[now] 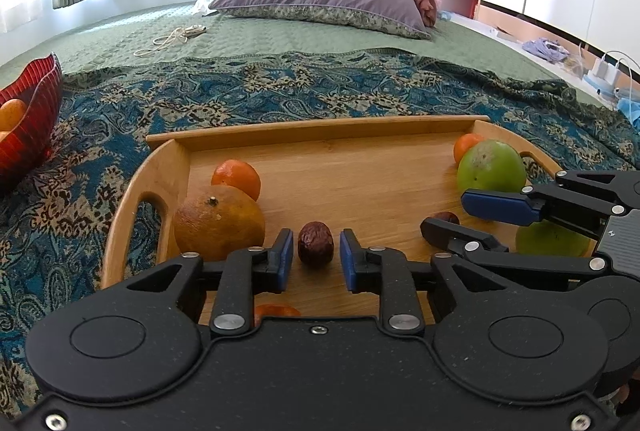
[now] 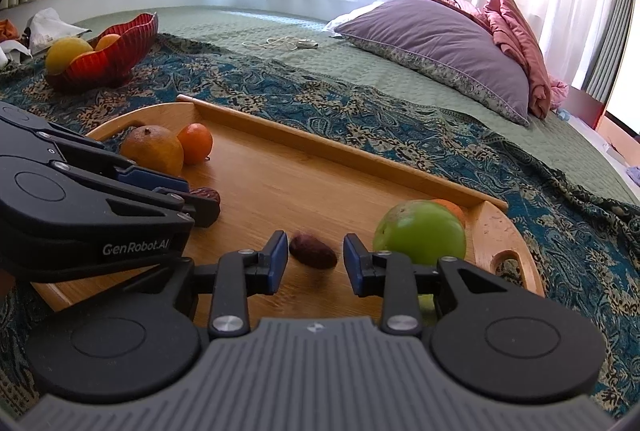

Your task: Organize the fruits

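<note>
Bamboo tray (image 1: 328,135) on a blue paisley throw (image 1: 280,91), and both tongs are parked right over it. The left gripper (image 1: 315,255) has its blue pads apart with a wrinkly brown date (image 1: 315,243) sitting between them, small gaps on both sides, so nothing's pinched. Just off its left pad is a big dull orange (image 1: 219,223), with a small bright mandarin (image 1: 236,178) tucked behind that. The right gripper (image 2: 315,258) is spread a bit wider around a second date (image 2: 313,251) lying slantwise on the wood (that one hugs the left pad, can't tell if it actually touches, and it's clear of the right one). Past its right pad there's a green apple-looking fruit (image 2: 420,231) with a bit of another orange one (image 2: 452,209) peeking out behind, up in the tray's far corner by the handle cutout. Well off to the left of both tongs, on the throw, sits a red ribbed bowl (image 2: 120,43) already holding a few yellow and orange fruits (image 2: 66,53). A purple pillow (image 2: 440,43) is further back on the bed.
</note>
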The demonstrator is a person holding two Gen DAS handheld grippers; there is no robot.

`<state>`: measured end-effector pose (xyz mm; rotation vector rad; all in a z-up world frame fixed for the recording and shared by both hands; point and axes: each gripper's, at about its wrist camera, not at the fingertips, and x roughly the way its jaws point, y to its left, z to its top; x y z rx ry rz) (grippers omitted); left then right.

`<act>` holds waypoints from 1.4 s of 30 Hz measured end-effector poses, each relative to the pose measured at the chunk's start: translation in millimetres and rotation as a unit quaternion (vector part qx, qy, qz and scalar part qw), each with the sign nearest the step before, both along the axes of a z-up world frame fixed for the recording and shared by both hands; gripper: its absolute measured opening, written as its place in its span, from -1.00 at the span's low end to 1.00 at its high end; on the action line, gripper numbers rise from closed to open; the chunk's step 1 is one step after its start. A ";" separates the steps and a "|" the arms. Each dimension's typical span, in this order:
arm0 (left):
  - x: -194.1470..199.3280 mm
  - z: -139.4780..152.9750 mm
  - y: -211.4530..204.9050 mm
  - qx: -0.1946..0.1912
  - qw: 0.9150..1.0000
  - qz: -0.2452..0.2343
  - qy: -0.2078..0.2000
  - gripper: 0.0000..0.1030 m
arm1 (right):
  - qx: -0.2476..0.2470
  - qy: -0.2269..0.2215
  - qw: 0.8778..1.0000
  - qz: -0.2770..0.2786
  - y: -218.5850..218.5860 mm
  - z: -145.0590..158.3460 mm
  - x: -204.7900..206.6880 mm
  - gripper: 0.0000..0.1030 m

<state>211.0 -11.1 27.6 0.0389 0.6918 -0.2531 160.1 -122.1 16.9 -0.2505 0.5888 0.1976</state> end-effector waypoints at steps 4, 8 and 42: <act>-4.1 5.9 1.9 -0.001 1.000 0.004 -0.007 -0.34 | -0.003 -0.006 1.000 -0.006 -1.1 4.1 -1.6 0.03; -10.2 14.7 5.4 -0.007 1.000 0.009 -0.014 -0.24 | -0.004 -0.017 1.000 -0.012 -3.2 11.4 -6.6 0.13; -128.3 20.7 23.9 -0.019 0.998 0.051 -0.034 0.75 | 0.077 -0.064 0.990 -0.099 -42.7 15.4 -104.2 0.77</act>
